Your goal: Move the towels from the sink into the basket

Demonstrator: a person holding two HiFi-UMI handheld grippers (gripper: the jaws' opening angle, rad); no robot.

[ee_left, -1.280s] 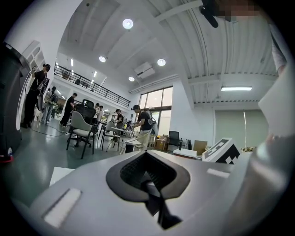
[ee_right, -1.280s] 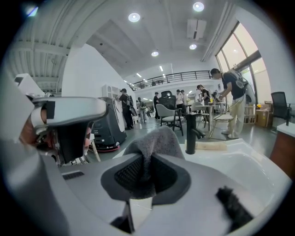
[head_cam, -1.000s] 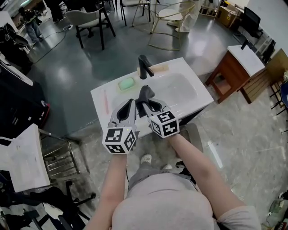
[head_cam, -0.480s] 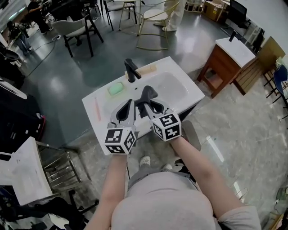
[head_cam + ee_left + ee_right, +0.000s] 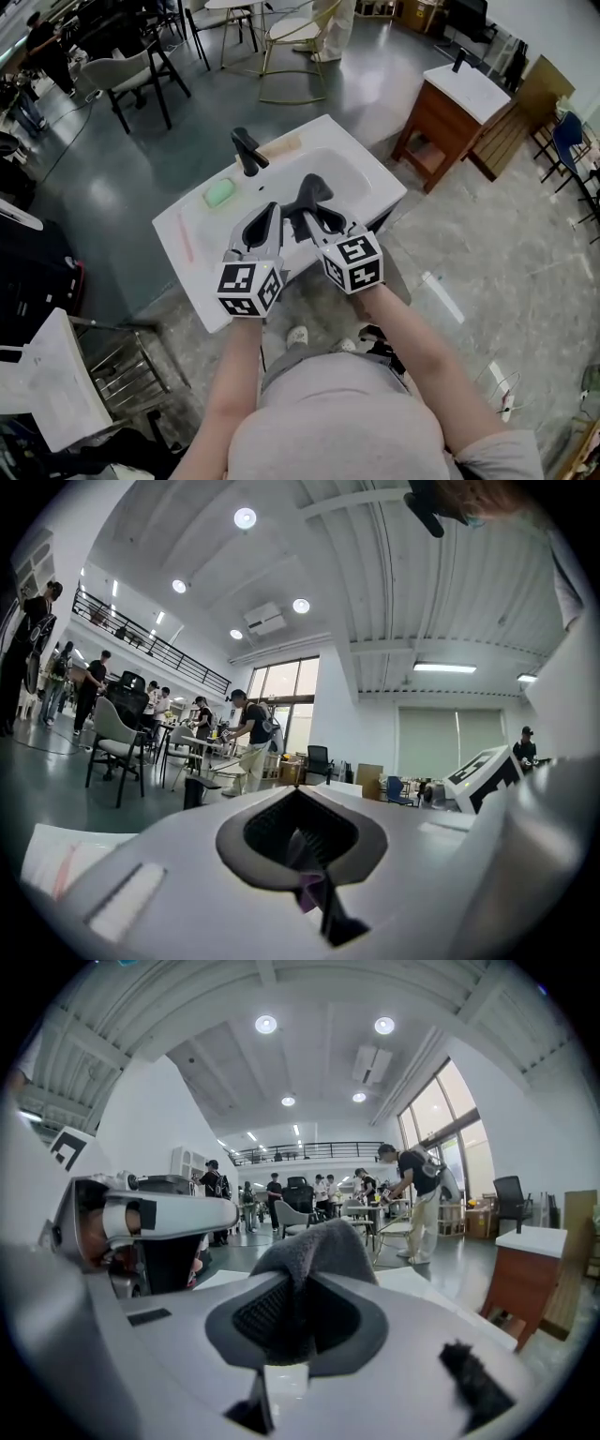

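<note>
A dark grey towel (image 5: 312,190) sticks up from my right gripper (image 5: 311,214), which is shut on it above the front of the white sink (image 5: 370,192). In the right gripper view the towel (image 5: 314,1246) bunches between the jaws of the right gripper (image 5: 298,1321). My left gripper (image 5: 266,217) hangs close beside it on the left, jaws together with no towel in them. In the left gripper view the left gripper (image 5: 302,841) looks shut. No other towel shows in the basin, and no basket is in view.
A black faucet (image 5: 246,150), a green soap bar (image 5: 219,193) and a pink stick (image 5: 185,238) are on the sink top. A wooden vanity (image 5: 441,117) stands to the right, chairs (image 5: 136,70) behind, and a wire rack (image 5: 131,361) at lower left.
The head view has swung, so the sink now lies further left and more tilted in the picture. Both grippers stay side by side, the right one still holding the towel.
</note>
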